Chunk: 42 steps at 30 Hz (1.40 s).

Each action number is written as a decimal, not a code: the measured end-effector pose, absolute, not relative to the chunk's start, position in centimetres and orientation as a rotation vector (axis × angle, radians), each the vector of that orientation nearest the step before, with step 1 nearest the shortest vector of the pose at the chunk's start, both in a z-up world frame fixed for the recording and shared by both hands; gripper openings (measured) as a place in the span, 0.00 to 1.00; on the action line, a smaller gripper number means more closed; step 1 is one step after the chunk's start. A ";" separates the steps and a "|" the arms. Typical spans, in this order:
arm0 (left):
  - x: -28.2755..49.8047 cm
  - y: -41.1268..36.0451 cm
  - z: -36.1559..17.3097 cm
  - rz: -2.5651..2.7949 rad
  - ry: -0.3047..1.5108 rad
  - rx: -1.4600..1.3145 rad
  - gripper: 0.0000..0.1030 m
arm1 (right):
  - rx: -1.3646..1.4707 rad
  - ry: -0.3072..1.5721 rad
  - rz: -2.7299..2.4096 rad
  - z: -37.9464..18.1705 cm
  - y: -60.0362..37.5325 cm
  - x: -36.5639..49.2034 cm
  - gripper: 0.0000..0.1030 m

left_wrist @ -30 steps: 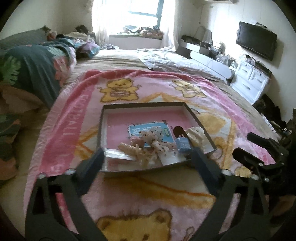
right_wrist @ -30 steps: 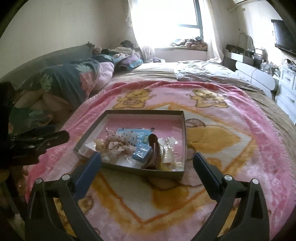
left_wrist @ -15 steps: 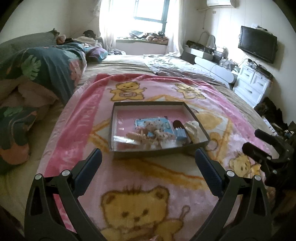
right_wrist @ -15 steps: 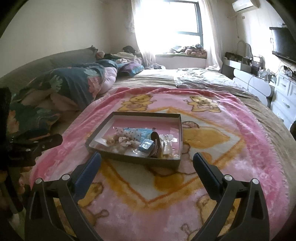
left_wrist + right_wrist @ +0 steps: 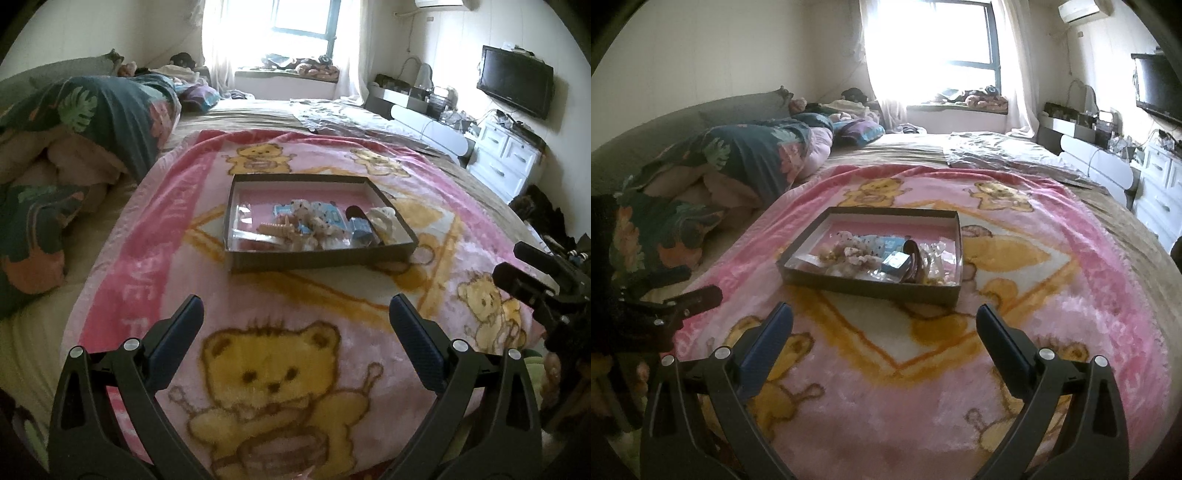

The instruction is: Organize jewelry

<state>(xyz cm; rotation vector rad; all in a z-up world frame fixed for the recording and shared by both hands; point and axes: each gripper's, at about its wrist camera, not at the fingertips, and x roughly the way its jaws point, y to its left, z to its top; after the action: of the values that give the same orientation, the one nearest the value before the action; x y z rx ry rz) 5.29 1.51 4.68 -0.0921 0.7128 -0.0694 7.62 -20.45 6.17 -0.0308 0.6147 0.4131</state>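
Left wrist view shows the left hand-held gripper [image 5: 295, 317] spread wide and empty above the pink bear blanket [image 5: 436, 310] on the bed, well short of the shallow dark box [image 5: 321, 256] that holds the jewelry pile [image 5: 310, 225]. The right hand-held gripper [image 5: 884, 326] is likewise spread and empty, facing the same box. The pieces look small, light and tangled, some in slippery clear wrappers, so each likely wants a gentle pinch at a firm edge; the brown clip [image 5: 913, 254] seems the stiffest hold
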 end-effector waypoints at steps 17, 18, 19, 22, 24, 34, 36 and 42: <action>4.0 0.9 0.6 -0.076 0.706 -0.104 0.91 | 0.035 0.642 0.374 1.1 -21.5 6.3 0.96; 4.0 0.9 0.3 -0.077 0.706 -0.103 0.91 | 0.030 0.633 0.370 1.0 -21.4 6.3 0.96; 4.1 0.9 0.2 -0.078 0.707 -0.104 0.91 | 0.027 0.624 0.365 0.8 -21.5 6.1 0.96; 4.3 0.9 -0.3 -0.079 0.718 -0.111 0.91 | 0.037 0.622 0.362 0.2 -21.9 6.0 0.96; 4.4 1.0 -0.7 -0.077 0.726 -0.117 0.91 | 0.028 0.622 0.355 -0.1 -21.8 5.9 0.96; 4.9 1.3 -1.8 -0.080 0.745 -0.141 0.91 | -0.037 0.596 0.343 -0.7 -20.9 6.0 0.96; 4.9 1.3 -1.8 -0.081 0.750 -0.140 0.91 | -0.031 0.594 0.344 -0.6 -21.0 6.0 0.96; 5.0 1.3 -1.8 -0.081 0.748 -0.139 0.91 | -0.011 0.611 0.341 -0.8 -21.3 6.2 0.96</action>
<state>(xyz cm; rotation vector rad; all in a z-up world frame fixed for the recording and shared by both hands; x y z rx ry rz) 4.96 1.33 -1.84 -0.1395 0.7482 -0.0806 6.24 -21.30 -0.79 -0.0108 0.6106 0.3413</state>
